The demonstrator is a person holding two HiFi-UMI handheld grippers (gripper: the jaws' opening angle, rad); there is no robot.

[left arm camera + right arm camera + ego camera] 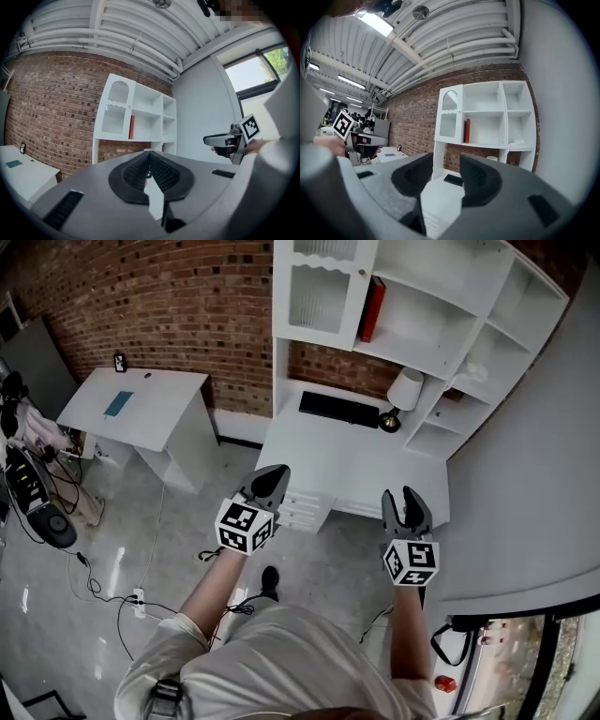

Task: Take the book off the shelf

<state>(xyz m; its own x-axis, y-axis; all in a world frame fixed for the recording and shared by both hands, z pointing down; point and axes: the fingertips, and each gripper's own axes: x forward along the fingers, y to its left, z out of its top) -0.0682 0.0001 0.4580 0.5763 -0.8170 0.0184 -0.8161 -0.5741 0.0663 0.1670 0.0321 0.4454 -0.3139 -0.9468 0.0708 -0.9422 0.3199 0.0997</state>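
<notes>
Book, thin and red, upright in the tall white shelf unit, ahead of and above both tools.
Left tool, grey with a marker cube, has its jaws pressed together on nothing; right tool, same build, holds its jaws apart and empty. Book stands well apart from both, beside the glazed cabinet door. White table lies ahead of the tools, below them.

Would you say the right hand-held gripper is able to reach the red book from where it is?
Probably not yet: the right hand-held gripper, open and empty, is only near the desk's front edge, with the book far beyond. Its compartment is open-fronted, so stepping closer should do.
</notes>
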